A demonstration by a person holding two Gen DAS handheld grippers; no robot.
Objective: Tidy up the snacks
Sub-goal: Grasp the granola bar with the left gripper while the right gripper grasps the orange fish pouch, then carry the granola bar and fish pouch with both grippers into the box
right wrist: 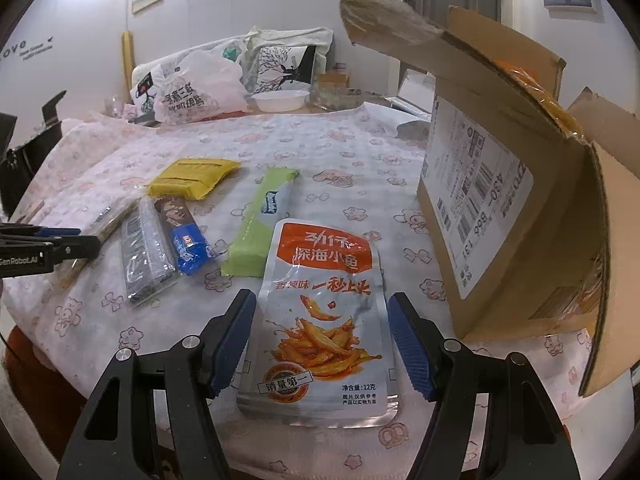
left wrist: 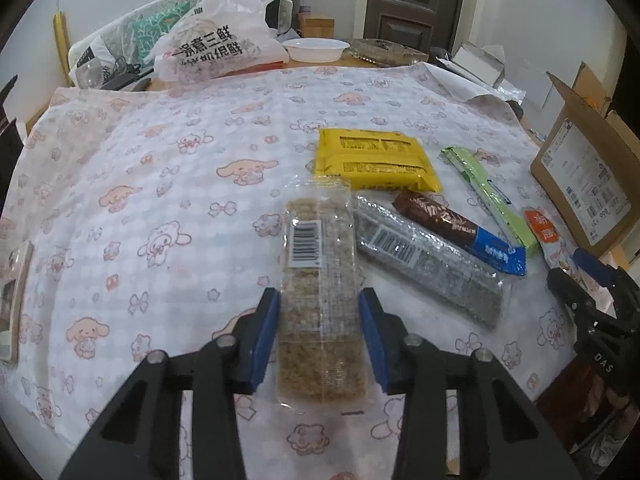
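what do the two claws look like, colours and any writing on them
Both are black plastic linkages with triangular cut-outs and silver pivot pins, ending in blue ribbed pads. That holds for the left claw and the right claw. Seen from the right wrist, the left one's body carries white "GenRobot.AI" lettering; seen from the left wrist, the right one's body shows "DAS". No cables or sleeves are visible.

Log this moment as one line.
left tool: open, straddling clear cracker pack | right tool: open, straddling fish snack pouch | cardboard box: open

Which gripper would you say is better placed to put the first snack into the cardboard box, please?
Right, probably: the right gripper is open around the fish snack pouch, next to the cardboard box.
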